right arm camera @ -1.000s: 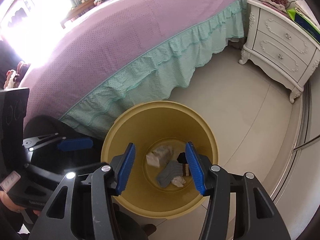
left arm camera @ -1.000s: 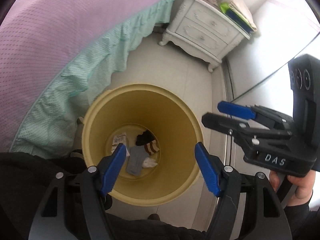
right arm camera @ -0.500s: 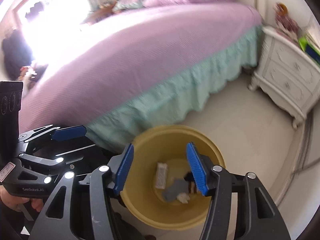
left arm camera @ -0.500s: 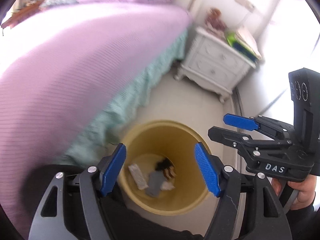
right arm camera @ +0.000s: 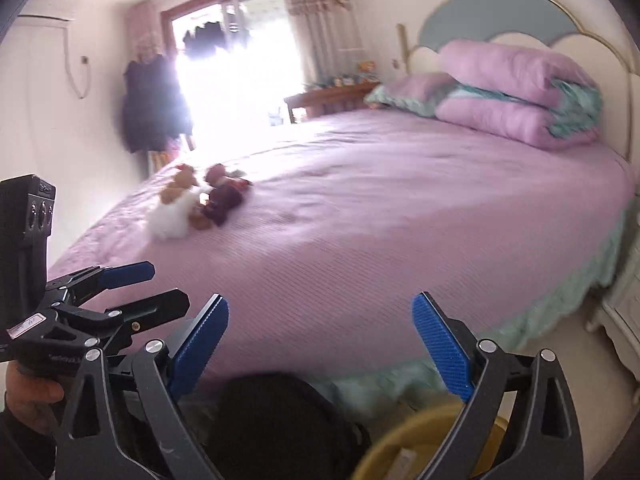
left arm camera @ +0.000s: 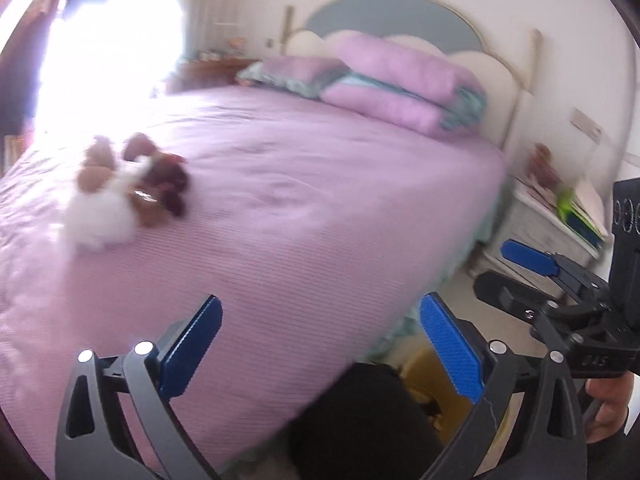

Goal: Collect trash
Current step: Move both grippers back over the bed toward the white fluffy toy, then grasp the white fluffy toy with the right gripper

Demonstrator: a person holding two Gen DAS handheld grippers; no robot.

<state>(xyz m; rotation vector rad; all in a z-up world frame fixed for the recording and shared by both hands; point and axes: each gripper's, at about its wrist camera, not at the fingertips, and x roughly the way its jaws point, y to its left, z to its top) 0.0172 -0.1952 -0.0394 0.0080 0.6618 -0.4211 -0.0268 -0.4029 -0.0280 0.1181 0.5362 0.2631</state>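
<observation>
Bedroom, cream walls. Bed (right arm camera: 400, 208) with purple cover, teal frill, arched headboard (right arm camera: 520, 20). Folded purple quilts (right arm camera: 520, 92) at head. White nightstand (left arm camera: 552, 232) (cluttered) beside bed. Window (right arm camera: 240, 80) overexposed, curtained.

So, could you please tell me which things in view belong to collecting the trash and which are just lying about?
Belongs to the job:
- yellow bin
- left gripper, jaws opening, nothing between them
- right gripper, jaws opening, nothing between them

Just lying about:
- stuffed toys on the bed
- folded quilts
- nightstand

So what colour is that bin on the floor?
Yellow; the bin shows best in the right wrist view.
</observation>
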